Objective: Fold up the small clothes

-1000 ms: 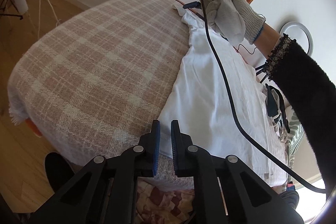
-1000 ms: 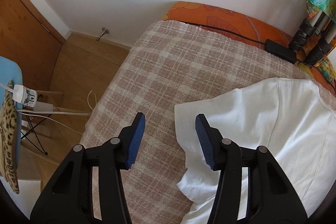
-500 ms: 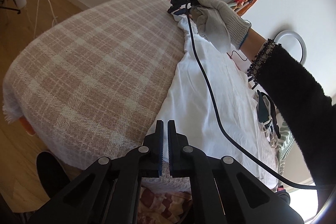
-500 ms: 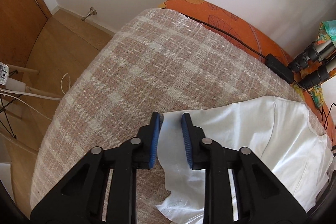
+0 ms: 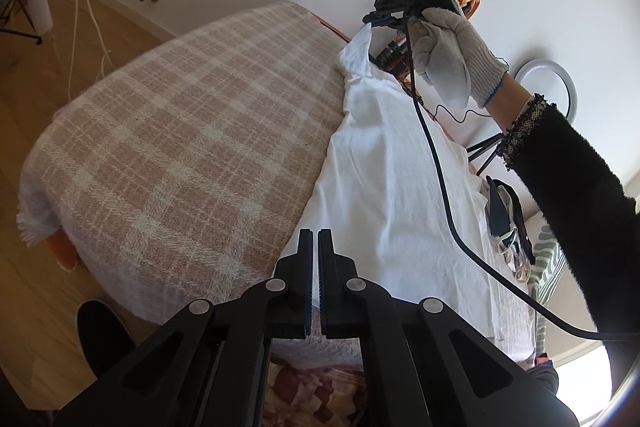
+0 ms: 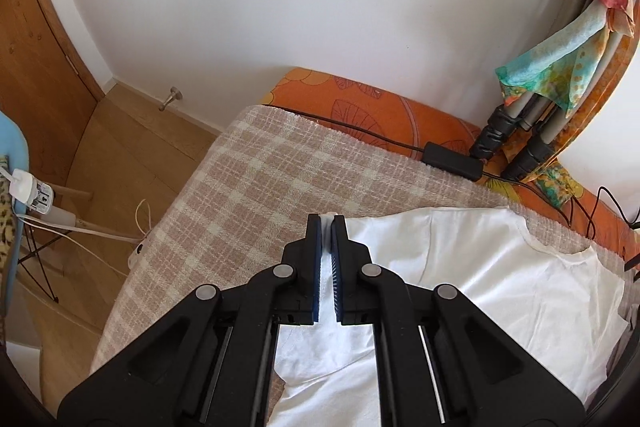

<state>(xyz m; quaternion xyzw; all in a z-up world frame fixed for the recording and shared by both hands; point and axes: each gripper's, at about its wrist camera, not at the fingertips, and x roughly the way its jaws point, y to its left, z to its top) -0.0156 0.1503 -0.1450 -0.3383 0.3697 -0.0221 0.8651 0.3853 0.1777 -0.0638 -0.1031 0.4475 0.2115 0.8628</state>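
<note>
A white T-shirt [image 5: 384,187] lies along the right side of a pink plaid blanket [image 5: 180,127] on a bed. My left gripper [image 5: 315,235] sits at the shirt's near edge, shut, with a sliver of white cloth between its pads. My right gripper [image 6: 327,223] has its jaws closing on the sleeve corner of the T-shirt [image 6: 500,267], with the pads pressing on the cloth. In the left wrist view a gloved hand [image 5: 448,55] holds that right gripper [image 5: 372,21] at the far end, and the sleeve hangs from it, raised off the blanket [image 6: 260,179].
A black cable [image 5: 440,187] trails from the right gripper over the shirt. Tripod legs [image 6: 512,131], a power adapter [image 6: 452,159] and an orange cover [image 6: 360,107] line the wall side. More clothes [image 5: 508,227] lie at the right. Wooden floor and cords are on the left.
The right gripper came down over the sleeve corner, closed on it and rose with it. The left gripper's small gap closed at the shirt's near edge.
</note>
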